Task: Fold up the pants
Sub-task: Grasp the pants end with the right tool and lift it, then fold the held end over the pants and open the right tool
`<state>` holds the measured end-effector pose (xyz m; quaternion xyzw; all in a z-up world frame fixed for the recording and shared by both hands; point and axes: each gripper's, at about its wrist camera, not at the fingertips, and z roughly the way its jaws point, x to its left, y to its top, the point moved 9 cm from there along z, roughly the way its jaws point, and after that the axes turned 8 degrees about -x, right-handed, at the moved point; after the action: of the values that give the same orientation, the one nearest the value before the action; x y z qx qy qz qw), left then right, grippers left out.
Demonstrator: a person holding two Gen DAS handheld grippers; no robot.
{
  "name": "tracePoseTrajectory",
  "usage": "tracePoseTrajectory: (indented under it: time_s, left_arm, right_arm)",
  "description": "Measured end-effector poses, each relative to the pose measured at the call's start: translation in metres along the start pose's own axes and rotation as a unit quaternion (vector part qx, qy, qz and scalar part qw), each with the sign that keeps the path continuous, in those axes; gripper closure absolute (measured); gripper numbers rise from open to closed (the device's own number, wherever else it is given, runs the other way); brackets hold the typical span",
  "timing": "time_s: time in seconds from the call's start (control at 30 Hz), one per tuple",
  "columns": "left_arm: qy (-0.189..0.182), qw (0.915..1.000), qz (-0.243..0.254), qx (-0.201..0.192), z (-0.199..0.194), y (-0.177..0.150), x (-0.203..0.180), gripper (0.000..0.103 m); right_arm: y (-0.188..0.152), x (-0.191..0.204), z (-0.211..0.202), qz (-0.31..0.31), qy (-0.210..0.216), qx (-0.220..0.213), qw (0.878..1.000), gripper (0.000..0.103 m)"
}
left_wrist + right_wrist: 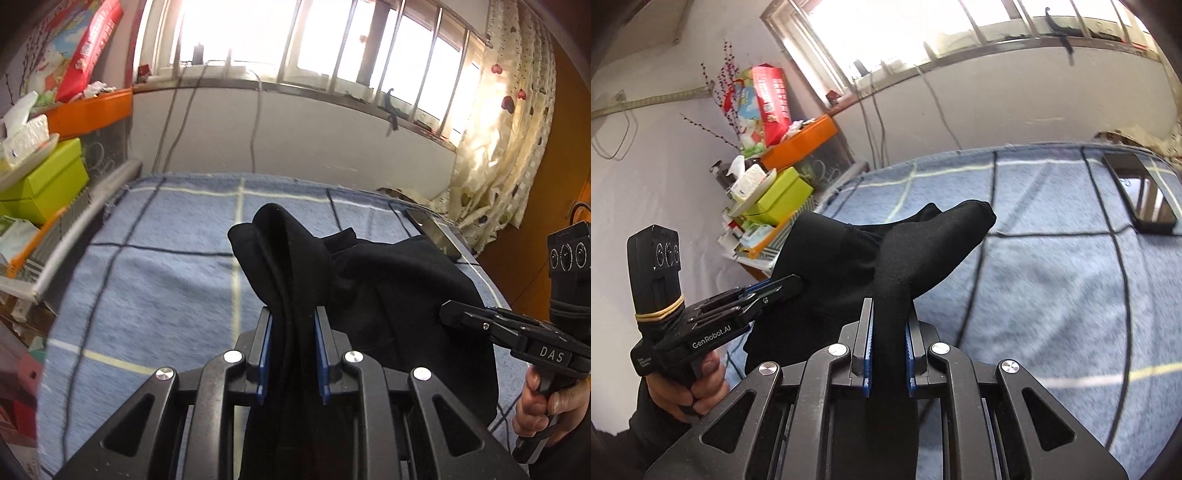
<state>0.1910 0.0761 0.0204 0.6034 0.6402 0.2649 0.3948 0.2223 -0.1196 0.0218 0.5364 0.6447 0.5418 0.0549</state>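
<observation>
Black pants hang bunched above a blue plaid bed cover. In the left wrist view my left gripper is shut on a thick fold of the black cloth, which stands up between its blue pads. At the right edge of that view my right gripper bites into the pants' other side, held by a hand. In the right wrist view my right gripper is shut on a narrow fold of the pants; my left gripper grips the cloth at the left.
A black phone lies at the bed's far right. Cluttered shelves with a green box and an orange tray stand left of the bed. A barred window, cables on the wall and a patterned curtain lie beyond.
</observation>
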Motion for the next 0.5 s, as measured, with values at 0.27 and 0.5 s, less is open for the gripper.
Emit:
tracePoseTrajectory:
  time_s: [0.27,0.5]
  left_arm:
    - [0.038,0.9992,0.015,-0.004,0.004,0.013,0.036,0.081]
    - [0.055,0.9984,0.011,0.003,0.013,0.013,0.064,0.081]
  right_arm:
    - [0.007,0.024,0.043,-0.003,0.028,0.011,1.0,0.089]
    - [0.004,0.029,0.073,-0.007,0.039,0.026,0.999,0.089]
